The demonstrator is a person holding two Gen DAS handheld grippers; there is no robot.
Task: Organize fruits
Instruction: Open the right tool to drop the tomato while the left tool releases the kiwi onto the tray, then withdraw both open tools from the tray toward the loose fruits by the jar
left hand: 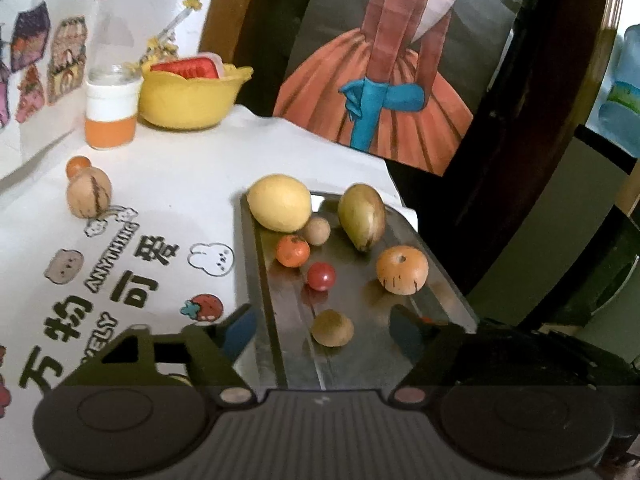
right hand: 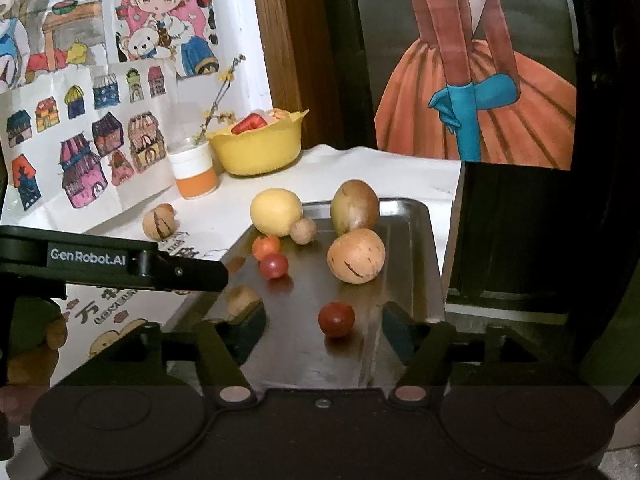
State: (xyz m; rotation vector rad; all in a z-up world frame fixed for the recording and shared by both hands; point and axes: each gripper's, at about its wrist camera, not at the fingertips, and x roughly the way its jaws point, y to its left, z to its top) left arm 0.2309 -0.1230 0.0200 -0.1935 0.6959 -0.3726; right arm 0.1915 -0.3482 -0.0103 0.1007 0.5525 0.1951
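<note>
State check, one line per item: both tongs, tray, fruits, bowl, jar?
left tongs: open, empty, over the tray's near end
right tongs: open, empty, straddling a red tomato
metal tray: flat on the table, holding fruit
yellow lemon: on the tray's far corner
green mango: on the tray, far end
striped melon: off the tray, on the tablecloth
yellow bowl: upright, filled
jar: upright

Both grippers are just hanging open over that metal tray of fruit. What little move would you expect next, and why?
Probably the right gripper eases forward and closes on the small red fruit. It lies alone on the tray, right between the open fingers, nearer than any other fruit. The left gripper is also open, with a small brown fruit between its fingers.
</note>
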